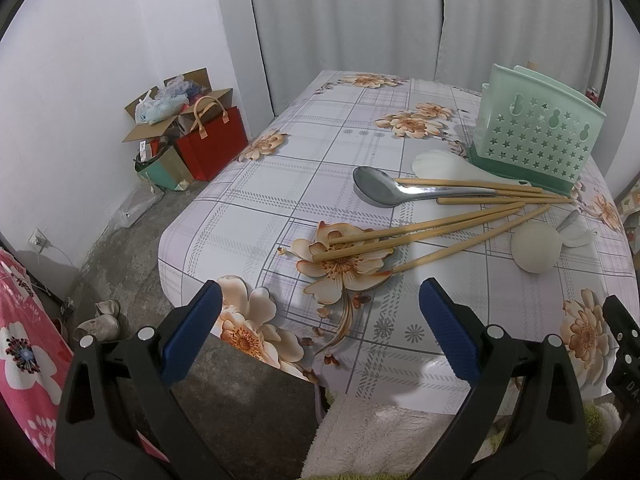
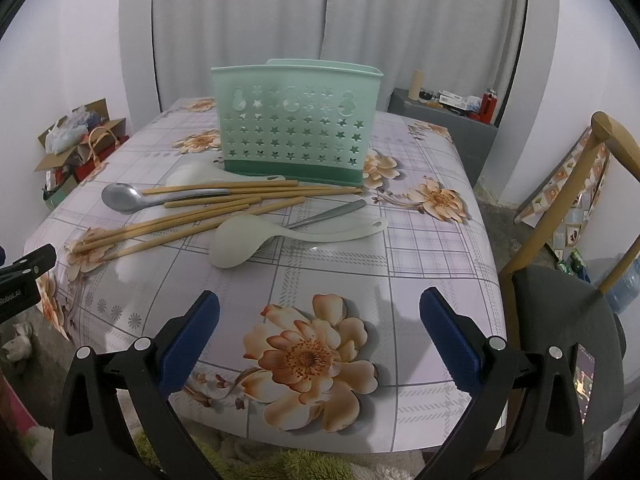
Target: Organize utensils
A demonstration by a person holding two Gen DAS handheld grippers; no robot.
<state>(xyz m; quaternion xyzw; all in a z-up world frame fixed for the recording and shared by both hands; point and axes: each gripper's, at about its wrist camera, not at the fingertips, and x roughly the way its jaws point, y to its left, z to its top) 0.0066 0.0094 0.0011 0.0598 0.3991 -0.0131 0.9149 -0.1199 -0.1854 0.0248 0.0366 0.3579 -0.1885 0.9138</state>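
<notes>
Plainly, both grippers, left (image 1: pixel 320 336) and right (image 2: pixel 320 336), gape empty at the near edge, with the white ladle (image 2: pixel 280 236) lying crosswise nearest the right one.

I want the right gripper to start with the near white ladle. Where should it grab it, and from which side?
Probably the flat handle, from above, jaws across its width. The white ladle lies bowl down, handle pointing right; that stretch lies apart from the chopsticks. The right gripper is open.
</notes>
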